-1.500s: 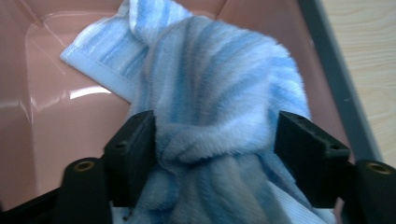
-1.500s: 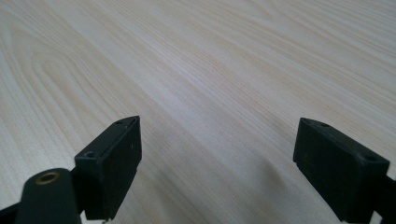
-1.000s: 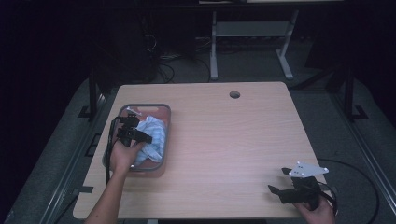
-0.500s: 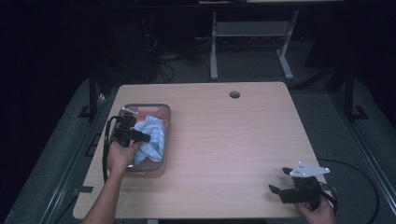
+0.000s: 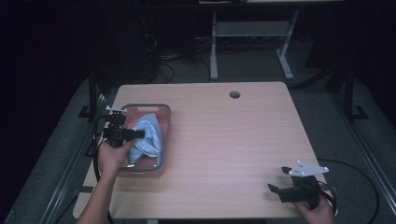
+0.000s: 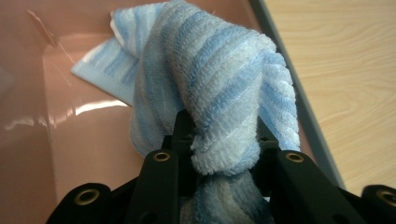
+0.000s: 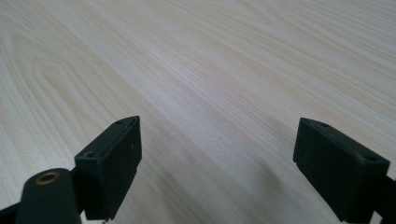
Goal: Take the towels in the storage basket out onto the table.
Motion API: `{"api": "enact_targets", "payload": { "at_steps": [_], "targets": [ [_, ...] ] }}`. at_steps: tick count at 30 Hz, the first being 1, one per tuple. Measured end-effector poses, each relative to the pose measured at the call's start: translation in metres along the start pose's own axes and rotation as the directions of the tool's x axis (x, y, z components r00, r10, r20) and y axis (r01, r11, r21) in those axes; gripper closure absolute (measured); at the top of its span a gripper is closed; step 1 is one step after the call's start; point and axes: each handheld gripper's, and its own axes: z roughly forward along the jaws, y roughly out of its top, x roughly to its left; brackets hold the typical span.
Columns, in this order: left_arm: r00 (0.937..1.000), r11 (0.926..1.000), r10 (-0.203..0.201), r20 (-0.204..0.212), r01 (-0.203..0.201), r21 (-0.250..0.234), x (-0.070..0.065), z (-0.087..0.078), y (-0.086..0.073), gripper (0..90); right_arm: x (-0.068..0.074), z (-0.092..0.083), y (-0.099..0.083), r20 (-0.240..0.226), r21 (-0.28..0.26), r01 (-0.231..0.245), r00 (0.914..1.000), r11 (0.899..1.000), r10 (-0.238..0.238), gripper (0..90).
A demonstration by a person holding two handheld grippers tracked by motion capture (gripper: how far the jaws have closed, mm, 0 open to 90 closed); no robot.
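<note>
A blue-and-white striped towel [image 5: 148, 135] lies bunched in a pink tub with a grey rim [image 5: 167, 126] on the left of the table. My left gripper [image 5: 138, 134] hovers over the tub's left side, shut on a fold of the towel [image 6: 219, 107], which bulges up between the jaws and drapes down into the pink tub [image 6: 70, 135]. My right gripper [image 5: 276, 179] rests low near the table's front right corner, open, with bare wood between its fingers [image 7: 112, 163].
The wooden table [image 5: 233, 140] has a round cable hole [image 5: 234, 94] at the back. A desk frame and cables stand on the dark floor behind. A black cable loops on the floor to the right of the table.
My left gripper has drawn back toward the tub's left edge with the towel in its jaws, lifting and stretching the cloth. The right gripper has stayed put.
</note>
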Motion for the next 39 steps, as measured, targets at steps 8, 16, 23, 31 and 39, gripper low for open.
{"api": "enact_targets", "payload": {
  "at_steps": [8,16,23,31,39],
  "targets": [
    [0.9999,0.9989,0.012,0.010,-0.012,-0.045,-0.004,-0.019,0.004,70.0,-0.003,-0.001,-0.001,0.004,-0.003,-0.011,0.9999,1.000,0.011,14.8],
    [0.9994,0.9963,0.026,0.022,-0.024,-0.083,-0.010,-0.037,0.011,70.0,-0.004,-0.001,-0.001,0.005,-0.004,-0.011,0.9999,1.000,0.011,14.8],
    [0.9981,0.9936,0.041,0.046,-0.035,-0.108,-0.018,-0.047,0.018,70.0,-0.004,-0.002,-0.001,0.009,-0.007,-0.008,0.9999,1.000,0.008,14.8],
    [0.9964,0.9886,0.047,0.070,-0.036,-0.146,-0.025,-0.059,0.026,70.0,-0.005,-0.002,-0.001,0.010,-0.003,-0.012,0.9999,1.000,0.012,14.8],
    [0.9939,0.9824,0.075,0.080,-0.060,-0.177,-0.038,-0.073,0.038,69.9,-0.005,-0.003,-0.001,0.011,-0.005,-0.014,0.9998,1.000,0.014,14.8]
  ]
}}
